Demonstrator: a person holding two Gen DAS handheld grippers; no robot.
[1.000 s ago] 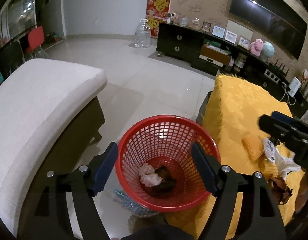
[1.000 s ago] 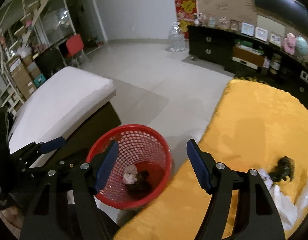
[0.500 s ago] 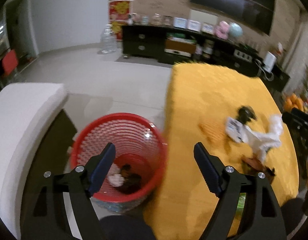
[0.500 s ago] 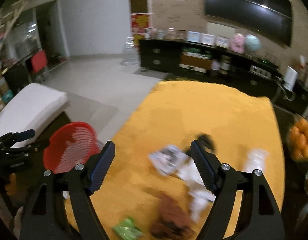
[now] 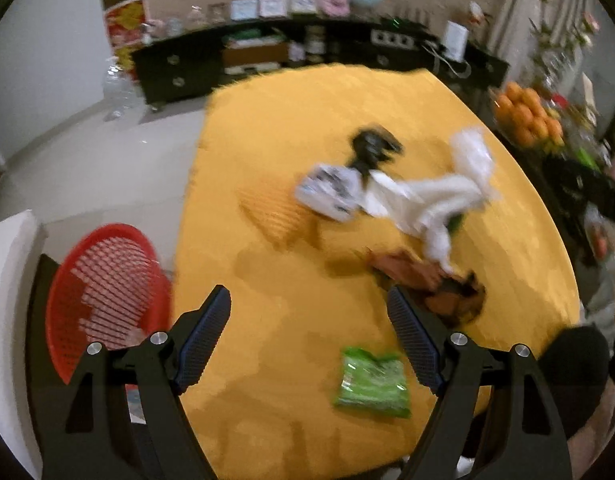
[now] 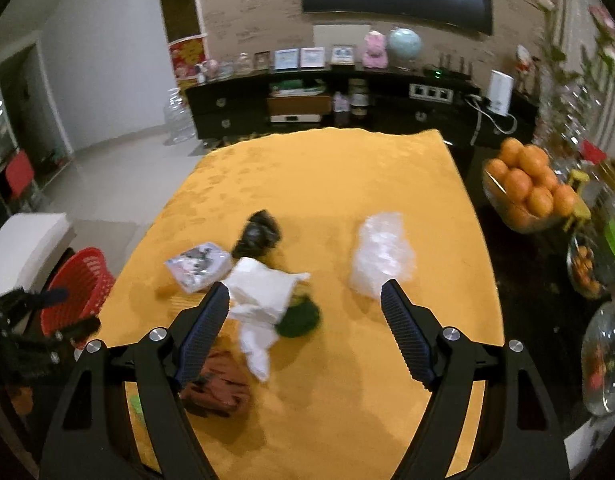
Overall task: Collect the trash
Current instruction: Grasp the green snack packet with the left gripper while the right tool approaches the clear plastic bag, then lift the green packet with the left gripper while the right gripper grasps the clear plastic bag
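Yellow cloth covers my desk (image 6: pixel 347 168), trash scattered mid-desk: white paper (image 6: pixel 263 292), clear bag (image 6: pixel 381 256), green packet (image 5: pixel 371 382). Both my left claw (image 5: pixel 307 332) and right claw (image 6: pixel 305 330) hang wide, empty, ready to grab; red basket (image 5: pixel 107 288) waits beside the desk.

no text can be read

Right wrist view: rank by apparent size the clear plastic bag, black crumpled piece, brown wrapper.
1. clear plastic bag, largest.
2. brown wrapper, but it lies nearer the camera and partly behind the claw, so second place is unsure.
3. black crumpled piece, smallest, also farthest.
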